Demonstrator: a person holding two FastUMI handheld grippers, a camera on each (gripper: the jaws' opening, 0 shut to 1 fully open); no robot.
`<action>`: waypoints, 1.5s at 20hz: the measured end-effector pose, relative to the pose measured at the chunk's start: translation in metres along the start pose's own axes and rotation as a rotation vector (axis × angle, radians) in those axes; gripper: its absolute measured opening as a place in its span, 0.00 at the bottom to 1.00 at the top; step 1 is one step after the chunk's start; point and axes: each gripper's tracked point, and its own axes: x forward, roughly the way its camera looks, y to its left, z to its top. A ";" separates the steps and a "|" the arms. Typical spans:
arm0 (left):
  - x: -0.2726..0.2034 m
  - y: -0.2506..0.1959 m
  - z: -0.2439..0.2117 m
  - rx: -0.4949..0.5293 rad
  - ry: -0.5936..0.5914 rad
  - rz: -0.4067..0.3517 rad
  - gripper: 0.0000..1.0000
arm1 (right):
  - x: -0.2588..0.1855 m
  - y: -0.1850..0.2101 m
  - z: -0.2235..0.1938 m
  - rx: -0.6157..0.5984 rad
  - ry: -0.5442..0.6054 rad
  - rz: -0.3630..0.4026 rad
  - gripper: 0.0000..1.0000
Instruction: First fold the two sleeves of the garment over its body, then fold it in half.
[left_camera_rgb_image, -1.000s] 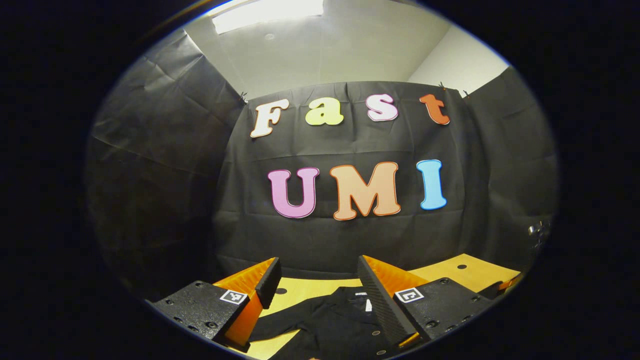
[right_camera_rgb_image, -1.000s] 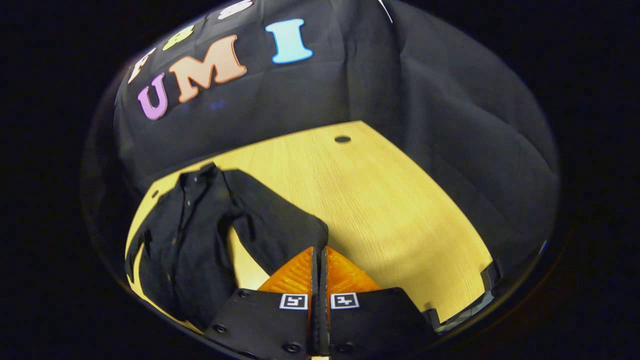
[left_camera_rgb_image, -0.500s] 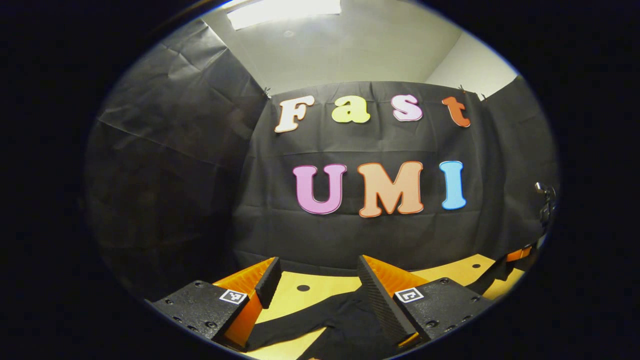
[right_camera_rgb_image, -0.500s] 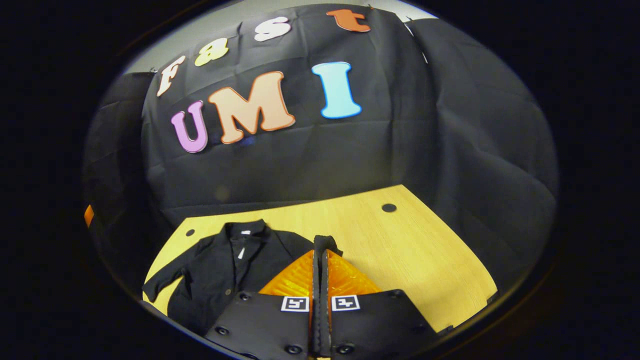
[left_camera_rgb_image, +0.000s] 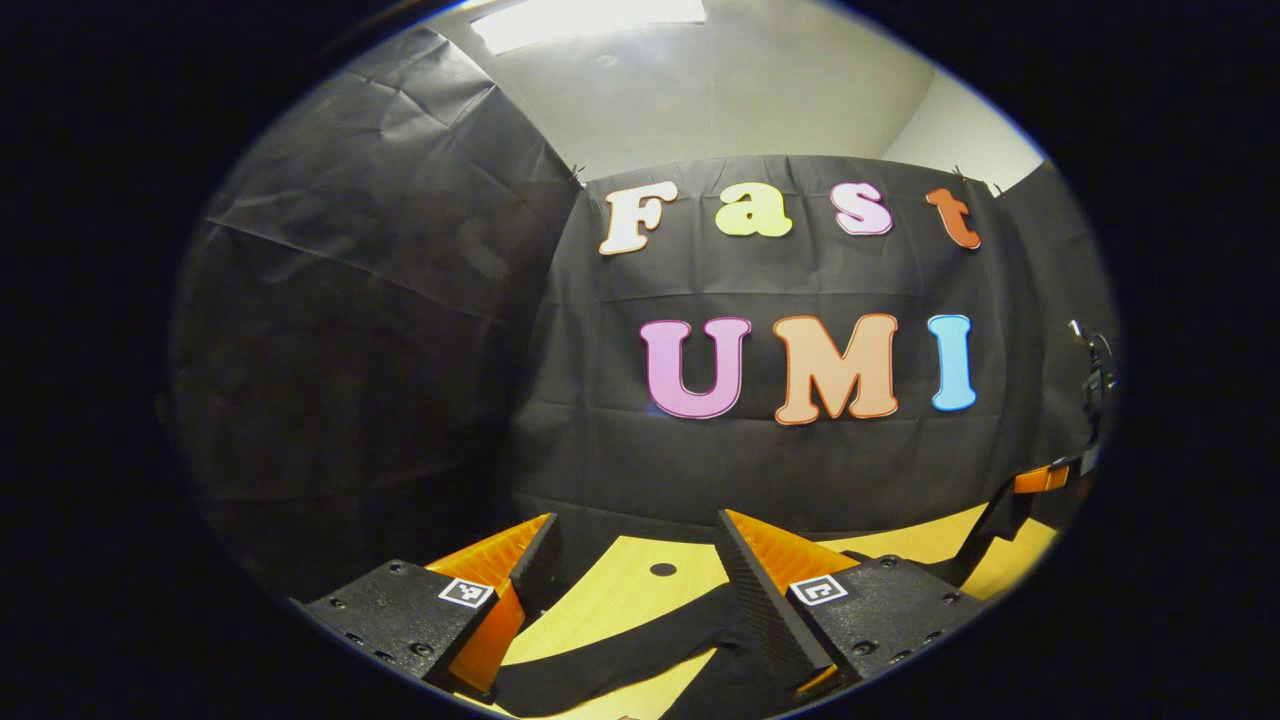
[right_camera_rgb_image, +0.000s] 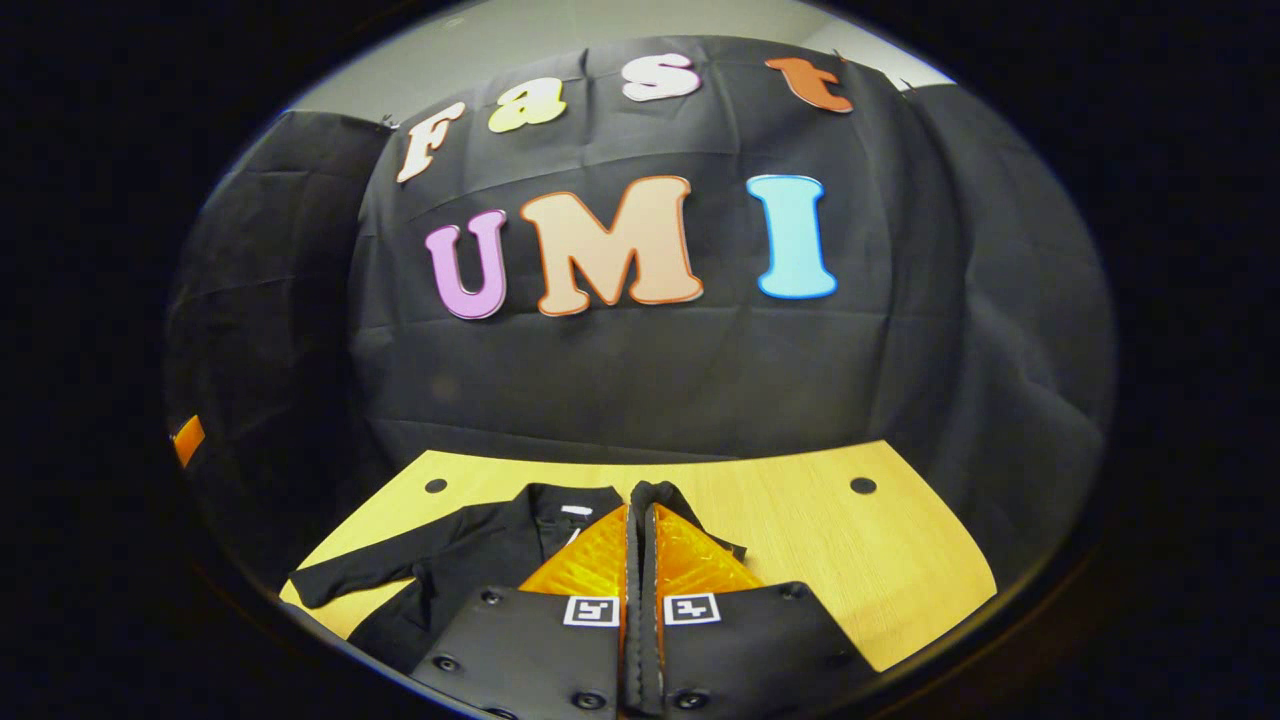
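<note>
right gripper (right_camera_rgb_image: 637, 520) closed on right sleeve (right_camera_rgb_image: 655, 495), now carried from outstretched to over black shirt (right_camera_rgb_image: 470, 560) on wooden table (right_camera_rgb_image: 850, 560) | left gripper (left_camera_rgb_image: 635, 560) open above left sleeve (left_camera_rgb_image: 620, 645) | first sleeve fold nearly placed

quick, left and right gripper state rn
left gripper: open, holding nothing, above the garment's spread sleeve.
right gripper: shut on a pinch of sleeve cloth.
</note>
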 end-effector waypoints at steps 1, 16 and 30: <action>0.002 0.008 0.000 0.001 0.003 0.006 0.92 | 0.006 0.015 0.004 -0.027 -0.016 0.016 0.02; 0.019 0.109 -0.020 0.022 0.041 0.070 0.92 | 0.064 0.171 -0.020 -0.159 0.059 0.158 0.02; 0.020 0.156 -0.038 0.015 0.083 0.120 0.93 | 0.124 0.262 -0.093 -0.257 0.229 0.242 0.02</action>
